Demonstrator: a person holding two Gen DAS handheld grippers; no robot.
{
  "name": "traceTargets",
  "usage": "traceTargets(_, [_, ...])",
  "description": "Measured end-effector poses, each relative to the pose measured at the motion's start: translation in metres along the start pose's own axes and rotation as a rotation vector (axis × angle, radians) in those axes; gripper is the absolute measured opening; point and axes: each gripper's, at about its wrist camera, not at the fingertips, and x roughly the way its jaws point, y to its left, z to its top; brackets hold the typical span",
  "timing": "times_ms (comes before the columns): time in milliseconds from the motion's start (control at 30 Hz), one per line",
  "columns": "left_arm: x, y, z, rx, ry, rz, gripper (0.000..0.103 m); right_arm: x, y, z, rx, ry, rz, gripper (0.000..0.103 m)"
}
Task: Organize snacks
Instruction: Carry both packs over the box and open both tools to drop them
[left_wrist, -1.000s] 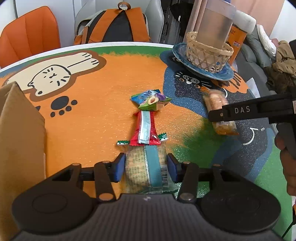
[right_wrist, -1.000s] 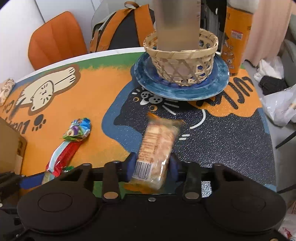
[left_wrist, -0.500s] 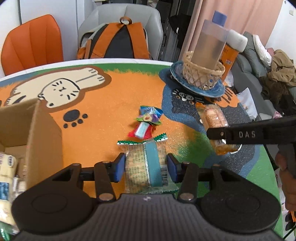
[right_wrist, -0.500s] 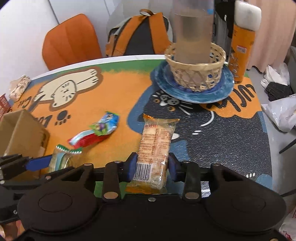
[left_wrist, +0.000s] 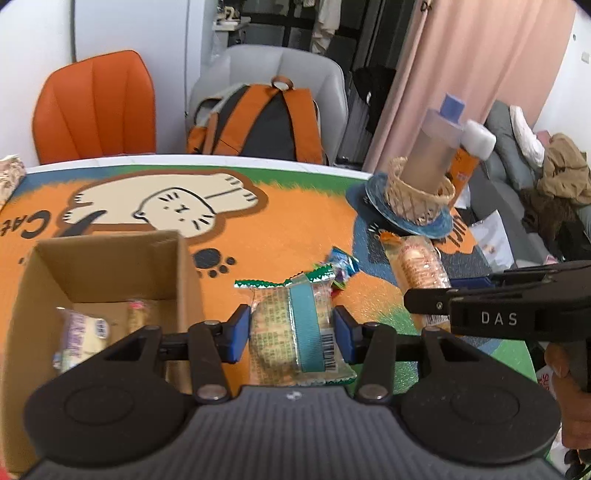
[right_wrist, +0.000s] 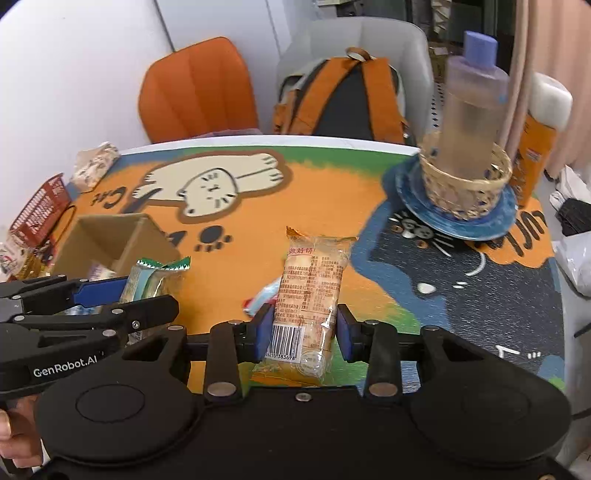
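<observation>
Above the bench (left_wrist: 303, 206), the left gripper (left_wrist: 291, 328) has its blue fingers (left_wrist: 238, 332) pinching a green-striped snack (left_wrist: 299, 325) by its two long sides, partly spread to the packet's width. The packet hangs clear of the mat, just right of the open box (left_wrist: 110, 266), which already has a few wrapped snacks lying in it. The right gripper (right_wrist: 302, 330) has its fingers (right_wrist: 264, 328) closer together, clamped on an orange snack (right_wrist: 314, 288) near the barcode end; the rest of the packet sticks out forward, off the bench. A small red and blue packet (right_wrist: 262, 299) lies on the mat beneath, partly hidden by both held snacks. Each gripper shows in the other's view, side by side and near each other.
</observation>
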Motion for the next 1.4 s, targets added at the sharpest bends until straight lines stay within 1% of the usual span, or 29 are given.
traceTargets(267, [-0.031,0.035,-0.003,-0.038,-0.031,0.042,0.047,-0.016,0.040,0.004,-0.040,-0.035,0.052,0.037])
traceTargets(433, [-0.050,0.057,-0.005,-0.065,-0.048,0.062,0.047,-0.025,0.069,0.007,-0.095,-0.060,0.072,0.037])
traceTargets(633, [-0.065,0.076,-0.006,-0.073,-0.065,0.085,0.047,-0.026,0.094,0.012,-0.123,-0.064,0.101,0.037])
traceTargets(900, [-0.071,0.108,-0.013,-0.108,-0.059,0.102,0.047,-0.020,0.126,0.012,-0.168,-0.058,0.108,0.037])
traceTargets(933, [-0.070,0.112,-0.014,-0.117,-0.055,0.098,0.047,-0.018,0.130,0.013,-0.170,-0.055,0.112,0.037])
traceTargets(1033, [-0.065,0.124,-0.018,-0.171,-0.033,0.046,0.048,-0.015,0.140,0.014,-0.180,-0.050,0.122,0.037])
traceTargets(1100, [-0.063,0.130,-0.021,-0.199,-0.036,0.051,0.050,-0.010,0.148,0.014,-0.187,-0.042,0.125,0.037])
traceTargets(1200, [-0.063,0.133,-0.024,-0.173,-0.037,0.060,0.050,-0.003,0.159,0.015,-0.205,-0.030,0.127,0.037])
traceTargets(1300, [-0.065,0.140,-0.029,-0.173,-0.033,0.063,0.050,0.003,0.168,0.015,-0.215,-0.020,0.139,0.037])
traceTargets(1400, [-0.068,0.148,-0.033,-0.175,-0.028,0.086,0.050,0.011,0.177,0.015,-0.220,-0.007,0.148,0.037])
